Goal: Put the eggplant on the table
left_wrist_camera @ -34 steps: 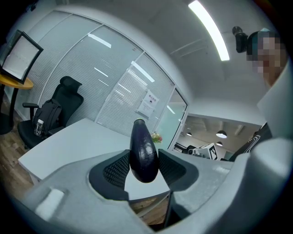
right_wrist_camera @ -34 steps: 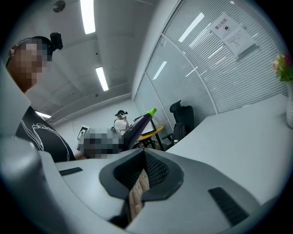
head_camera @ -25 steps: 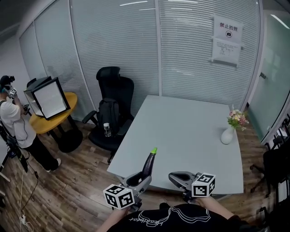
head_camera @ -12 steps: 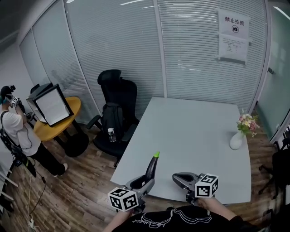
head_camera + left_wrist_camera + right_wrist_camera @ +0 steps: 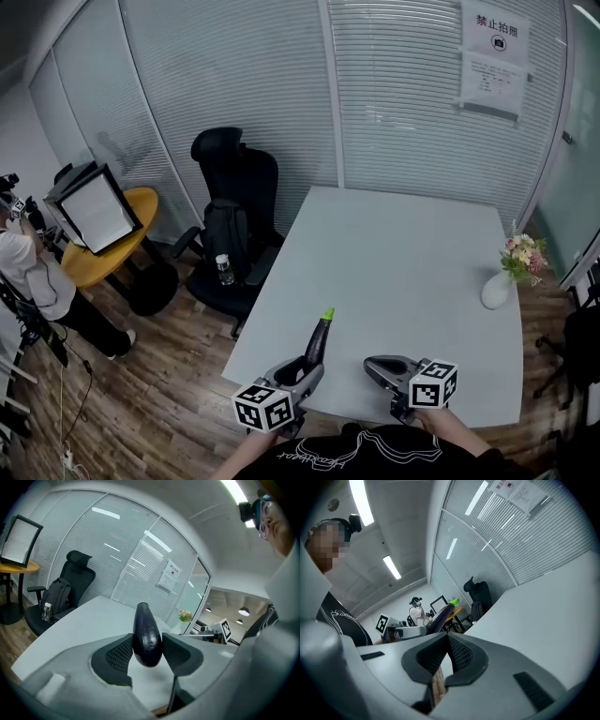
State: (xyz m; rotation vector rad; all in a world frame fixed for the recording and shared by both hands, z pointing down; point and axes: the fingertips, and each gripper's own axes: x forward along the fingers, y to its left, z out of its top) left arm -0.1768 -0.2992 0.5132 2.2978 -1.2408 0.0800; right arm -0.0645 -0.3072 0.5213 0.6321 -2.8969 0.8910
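A dark purple eggplant (image 5: 317, 345) with a green stem sticks up and forward from my left gripper (image 5: 310, 366), which is shut on its thick lower end. In the left gripper view both pads press the eggplant (image 5: 146, 637) from either side, above the near part of the pale grey table (image 5: 394, 253). My right gripper (image 5: 371, 366) hovers beside it over the table's near edge. Its pads meet at the tips (image 5: 446, 641) with nothing between them. The right gripper view also shows the eggplant (image 5: 440, 616) off to the left.
A white vase of flowers (image 5: 495, 289) stands at the table's right edge. A black office chair (image 5: 230, 211) with a backpack and a water bottle (image 5: 220, 270) sits left of the table. Further left are a round yellow table (image 5: 108, 248), a light box and a standing person (image 5: 28, 272).
Both grippers, the left one still holding the eggplant, have moved forward towards the table. The table and vase sit nearer and lower in the head view.
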